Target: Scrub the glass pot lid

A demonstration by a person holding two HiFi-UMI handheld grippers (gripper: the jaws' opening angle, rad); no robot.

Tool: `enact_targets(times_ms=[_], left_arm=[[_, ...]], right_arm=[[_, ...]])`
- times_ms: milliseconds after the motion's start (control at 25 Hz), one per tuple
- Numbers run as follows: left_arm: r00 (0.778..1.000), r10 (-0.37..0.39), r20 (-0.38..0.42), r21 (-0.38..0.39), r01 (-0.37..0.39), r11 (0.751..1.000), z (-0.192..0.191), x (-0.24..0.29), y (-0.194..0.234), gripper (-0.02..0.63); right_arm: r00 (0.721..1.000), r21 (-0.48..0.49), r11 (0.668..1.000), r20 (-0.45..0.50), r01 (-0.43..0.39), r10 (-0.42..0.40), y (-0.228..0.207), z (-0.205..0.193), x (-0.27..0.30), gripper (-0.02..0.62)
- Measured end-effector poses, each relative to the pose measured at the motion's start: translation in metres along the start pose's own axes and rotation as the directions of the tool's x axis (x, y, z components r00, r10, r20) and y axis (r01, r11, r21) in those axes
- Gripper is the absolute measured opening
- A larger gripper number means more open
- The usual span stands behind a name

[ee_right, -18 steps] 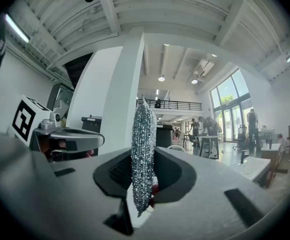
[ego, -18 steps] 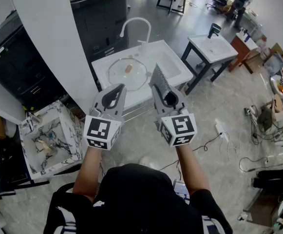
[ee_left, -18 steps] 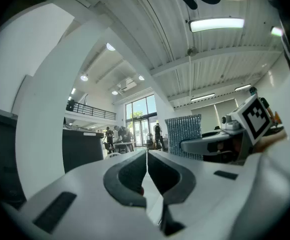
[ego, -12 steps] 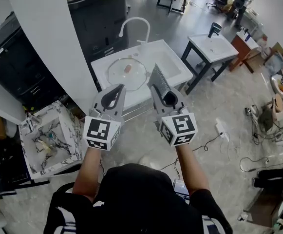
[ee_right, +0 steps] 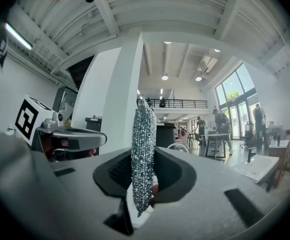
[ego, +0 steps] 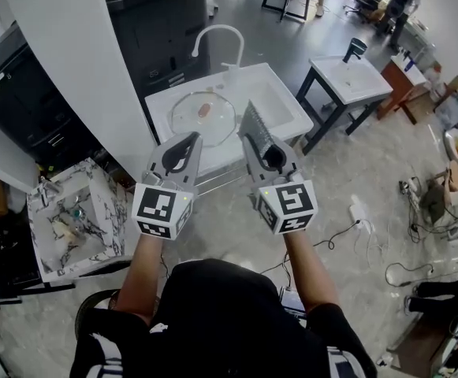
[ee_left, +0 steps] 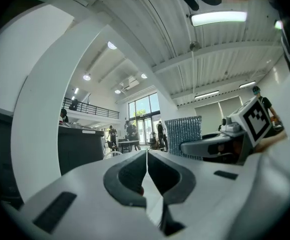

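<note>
The glass pot lid [ego: 203, 115], round with a reddish knob, lies in the left part of a white sink [ego: 276, 97] ahead of me in the head view. My right gripper [ego: 254, 135] is shut on a flat silvery scrubbing pad [ee_right: 143, 153], which stands on edge between its jaws and sticks up past them; the scrubbing pad [ego: 257, 127] shows at the sink's front edge. My left gripper [ego: 188, 144] is shut with nothing in it, its jaws meeting at the tips [ee_left: 146, 155]. Both grippers are held level, side by side, short of the sink.
A curved white faucet [ego: 217, 38] rises behind the sink. A second small sink on a black stand [ego: 351, 77] is to the right, a black cabinet [ego: 158, 14] and a white pillar [ego: 71, 46] behind, a marbled open box [ego: 75, 219] at left. Cables [ego: 355, 211] lie on the floor.
The view has shifted slightly, and the grippers sit a touch lower in it. Both jaws stay as they were.
</note>
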State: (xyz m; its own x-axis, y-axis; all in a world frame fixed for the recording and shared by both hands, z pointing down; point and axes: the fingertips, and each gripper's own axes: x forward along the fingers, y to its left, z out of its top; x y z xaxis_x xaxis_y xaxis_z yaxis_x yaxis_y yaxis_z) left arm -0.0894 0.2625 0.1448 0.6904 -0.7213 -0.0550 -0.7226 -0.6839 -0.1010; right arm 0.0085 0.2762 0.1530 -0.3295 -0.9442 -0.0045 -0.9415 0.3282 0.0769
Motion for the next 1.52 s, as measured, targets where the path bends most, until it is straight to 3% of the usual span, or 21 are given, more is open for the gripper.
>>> enact_targets(times_ms=[240,720,880,1520], left_arm=[[1.000,0.018,-0.012,-0.017,-0.018,1.000,-0.013,0.012,-0.012,0.005],[0.998,0.038,-0.054,-0.016,-0.039,0.999,-0.040,0.056,0.009,0.005],[0.998,0.042,-0.050,0.003,-0.042,0.999,-0.047,0.080,0.031,0.005],[0.998,0.022,-0.065,-0.019,-0.023,1.000,-0.054,0.177,0.124,0.005]], right_arm=[[0.999,0.020,0.999,-0.008,-0.033,0.033,-0.019,-0.018,0.002,0.071],[0.996,0.001,0.997,-0.045,-0.072,0.072,-0.041,-0.039,0.048,0.072],[0.996,-0.029,0.997,-0.055,-0.078,0.076,-0.048,-0.041,0.079,0.072],[0.994,-0.003,0.997,-0.078,-0.080,0.080,-0.084,-0.040,0.206,0.072]])
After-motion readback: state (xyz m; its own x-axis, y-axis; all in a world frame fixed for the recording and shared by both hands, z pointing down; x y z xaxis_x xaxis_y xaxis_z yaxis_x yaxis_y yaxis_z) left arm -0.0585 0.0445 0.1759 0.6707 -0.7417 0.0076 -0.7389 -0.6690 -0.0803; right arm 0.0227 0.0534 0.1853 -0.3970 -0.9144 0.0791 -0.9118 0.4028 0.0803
